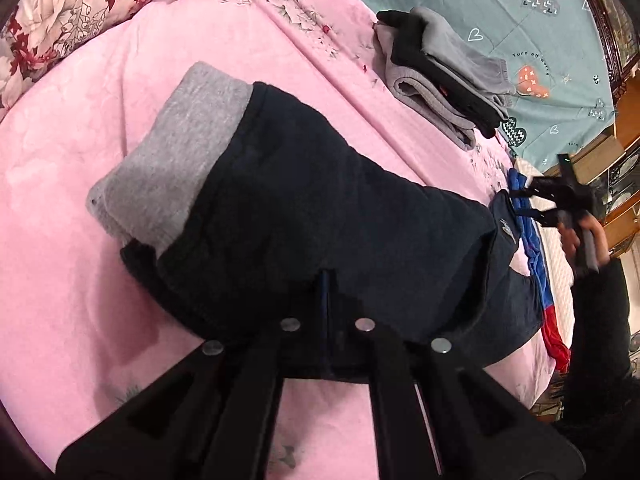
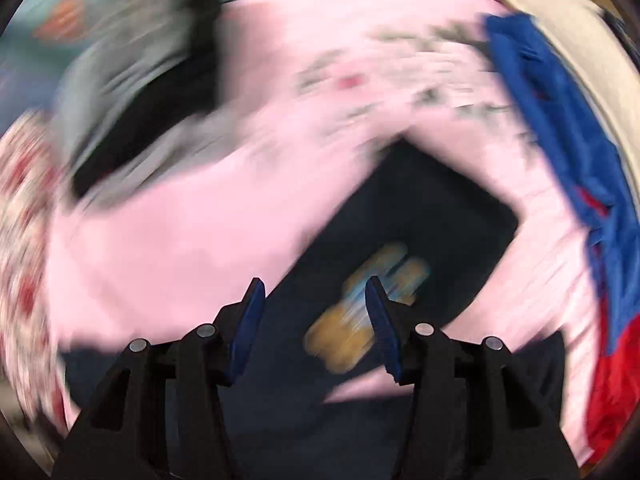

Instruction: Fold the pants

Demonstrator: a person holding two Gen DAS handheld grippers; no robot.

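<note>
Below us a pink blanket (image 1: 80, 200) is covering the bed, with a teal sheet (image 1: 500, 8) and a folded grey-and-black pile (image 1: 440, 76) beyond. Our dark pants (image 1: 320, 208) are lying on the pink, their long axis running from the grey-lined end at far left toward near right. Our left gripper (image 1: 326, 300) is pinching their near edge, fingers together. Our right gripper (image 2: 316, 320) is hovering over them, fingers apart, its view blurred.

One pair of dark navy fleece-lined pants (image 1: 320, 208), one stack of folded grey and black garments (image 1: 440, 76), one blue-and-red cloth (image 1: 538, 256), one pink blanket (image 1: 60, 240), two black two-finger grippers (image 1: 327, 300) (image 2: 316, 312)
</note>
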